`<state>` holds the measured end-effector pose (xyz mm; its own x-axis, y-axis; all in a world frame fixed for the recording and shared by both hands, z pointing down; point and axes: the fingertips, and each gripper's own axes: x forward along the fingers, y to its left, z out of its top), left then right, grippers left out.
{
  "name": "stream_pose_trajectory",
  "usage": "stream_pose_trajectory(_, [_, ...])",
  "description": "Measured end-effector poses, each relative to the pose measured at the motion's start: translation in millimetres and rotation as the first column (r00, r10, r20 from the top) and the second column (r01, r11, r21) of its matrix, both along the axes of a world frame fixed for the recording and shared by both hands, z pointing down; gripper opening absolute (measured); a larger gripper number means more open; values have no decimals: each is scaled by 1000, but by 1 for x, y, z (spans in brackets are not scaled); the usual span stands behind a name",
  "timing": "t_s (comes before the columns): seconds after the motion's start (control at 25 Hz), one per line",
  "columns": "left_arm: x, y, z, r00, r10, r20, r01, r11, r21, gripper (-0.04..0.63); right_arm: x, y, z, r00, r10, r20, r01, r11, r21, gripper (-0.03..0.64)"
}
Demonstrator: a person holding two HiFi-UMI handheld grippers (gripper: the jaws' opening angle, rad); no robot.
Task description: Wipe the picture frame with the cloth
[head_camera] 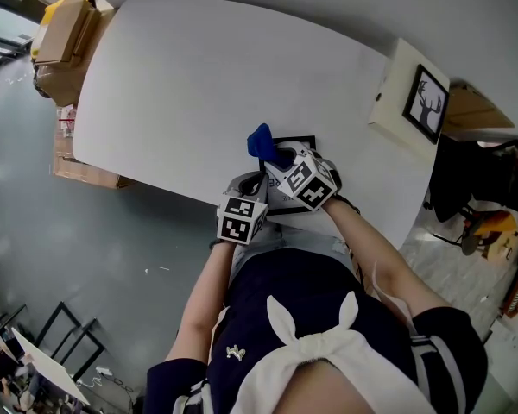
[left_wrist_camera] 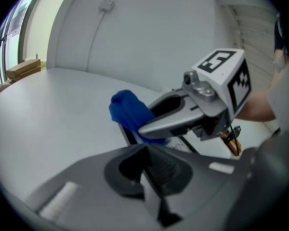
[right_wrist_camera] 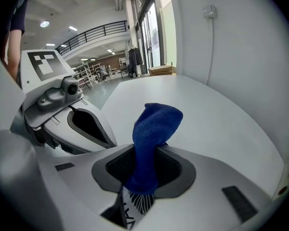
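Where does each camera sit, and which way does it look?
Head view: on the person's head, facing down at the white rounded table; arms, torso show.
Left gripper view: on the left hand-held gripper, facing the right hand-held gripper.
Right gripper view: on that gripper, facing the blue towelling cloth in its jaws.
All share the cloth.

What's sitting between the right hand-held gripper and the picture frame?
A blue cloth, clamped in the right hand-held gripper, over the picture frame; the right gripper view shows it.
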<state>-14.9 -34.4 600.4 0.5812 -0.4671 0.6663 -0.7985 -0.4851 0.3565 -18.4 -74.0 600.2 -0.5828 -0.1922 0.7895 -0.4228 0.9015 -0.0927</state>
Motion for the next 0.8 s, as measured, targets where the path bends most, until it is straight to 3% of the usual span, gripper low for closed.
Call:
stream_pose_trajectory(0.32, [4,4,12,999,39,-4,-39,999,-3,5,-4,1,17,999,-7,-40,5,998,-55,109])
stream_pose_trajectory(0.48, [5,6,10,996,81,25,-82,995,63,5,-3,1,18,999,6,-33,-9,996,-90,109])
stream_pose_trajectory(0.6, [5,5,10,997,73,26,-75,993,93,5,-3,0,18,999,10,-33,-13,994,-106,107])
stream_pose_trajectory(0.8, [4,4,11,999,51,12,-51,996,77,4,-3,0,18,999,16,-29,-19,996,-89,107])
